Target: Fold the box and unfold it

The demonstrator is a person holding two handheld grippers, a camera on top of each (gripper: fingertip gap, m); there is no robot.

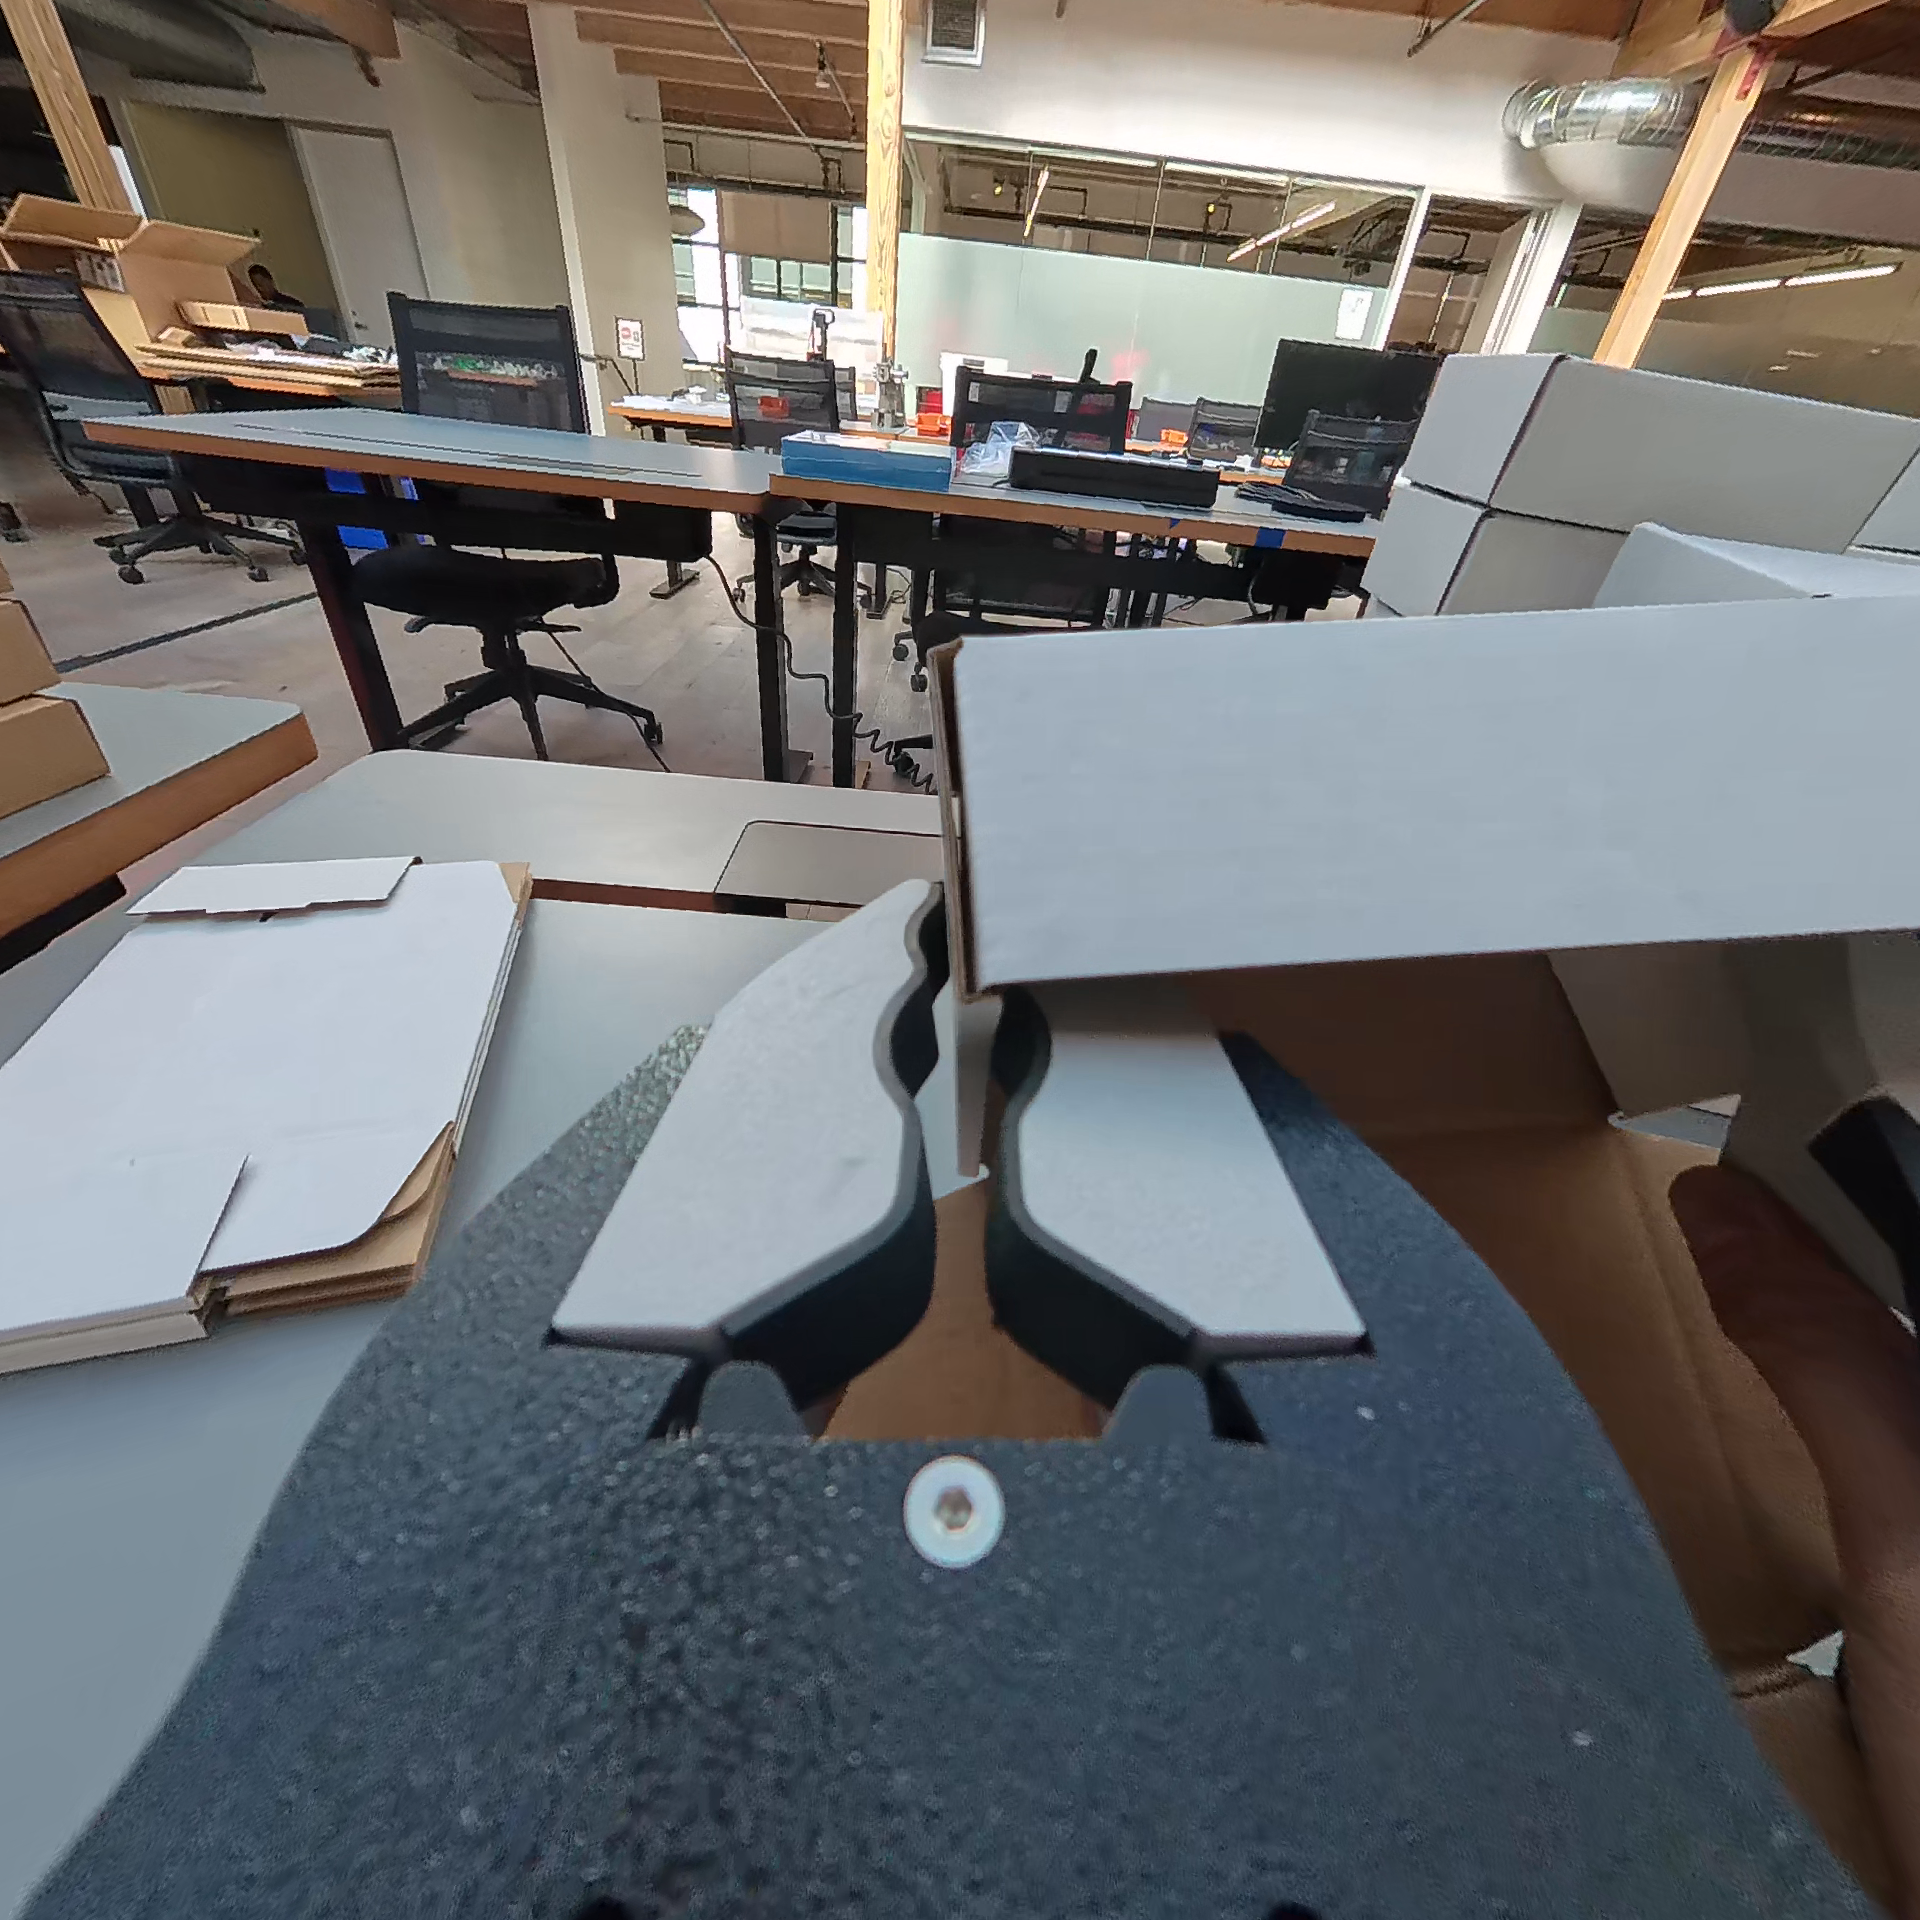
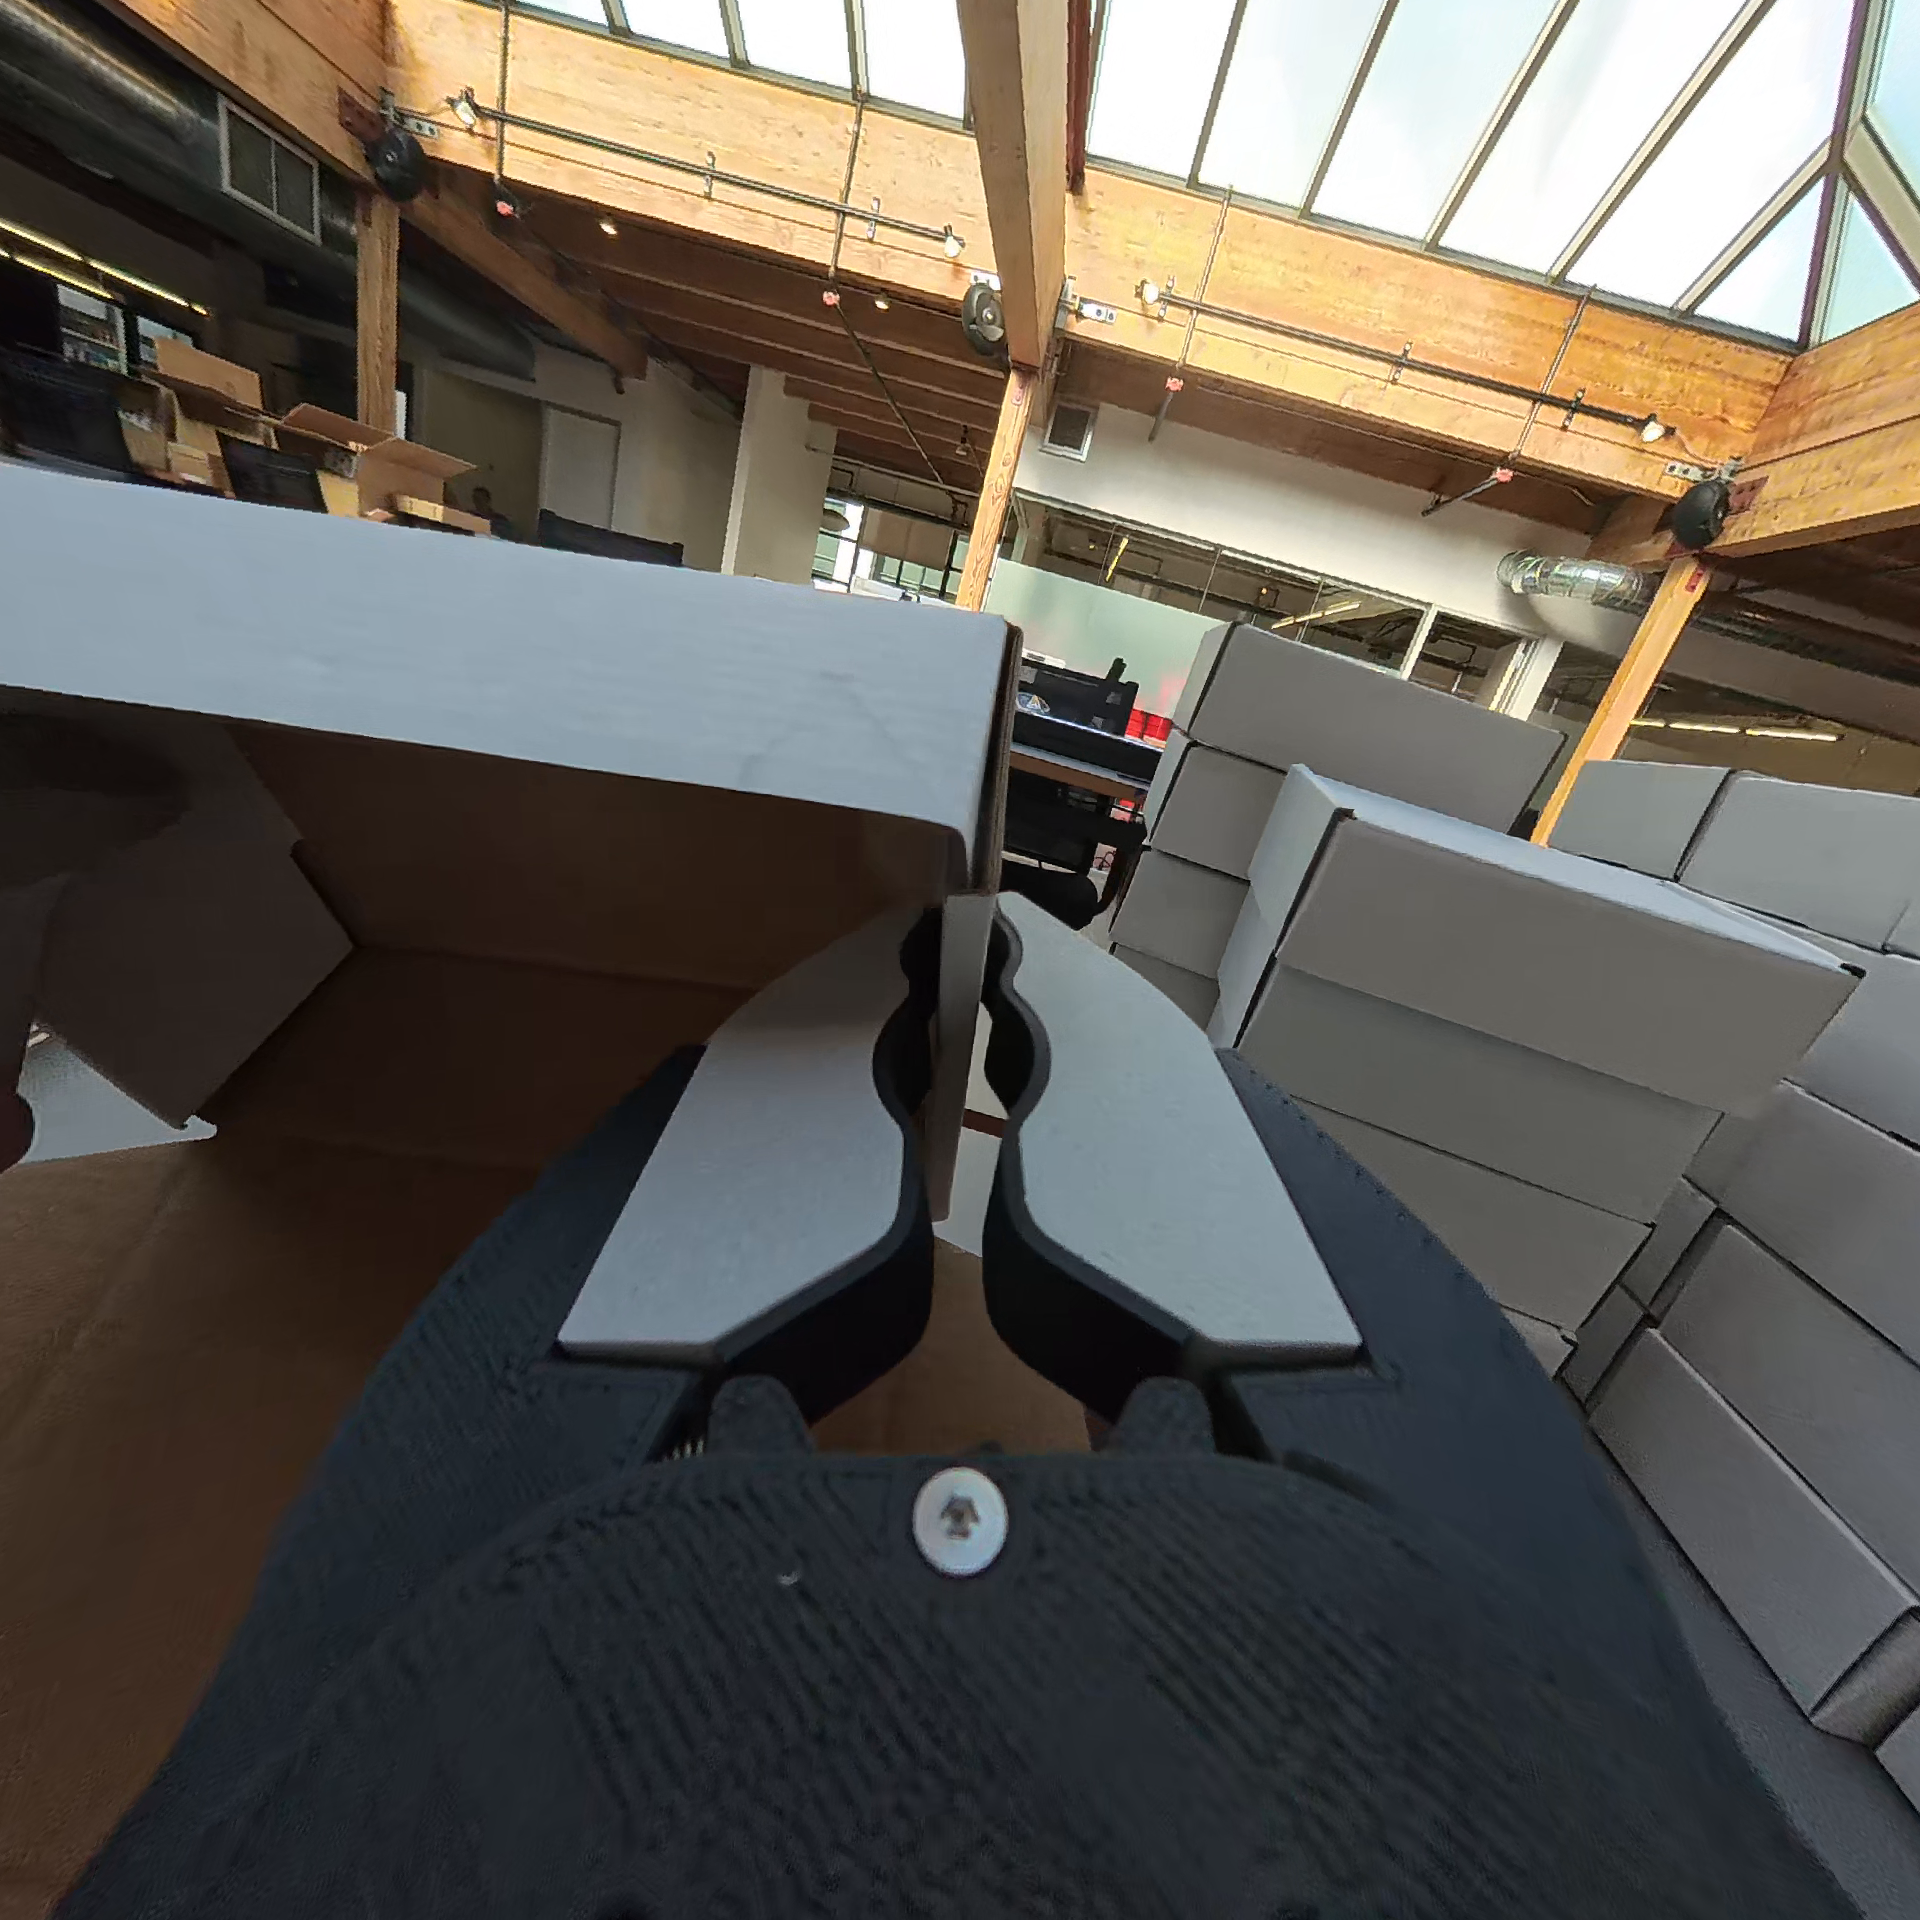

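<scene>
A cardboard box, white outside and brown inside, is held up between both grippers. My left gripper is shut on the box's left side wall, with the white front flap folded across above the fingers. My right gripper is shut on the box's right side wall. The same box fills the left half of the right wrist view, its brown inside open toward me. A hand and the dark tip of the other gripper show at the right edge of the left wrist view.
A stack of flat unfolded box blanks lies on the grey table to the left. Several folded white boxes are stacked to the right, also in the left wrist view. Desks and office chairs stand beyond.
</scene>
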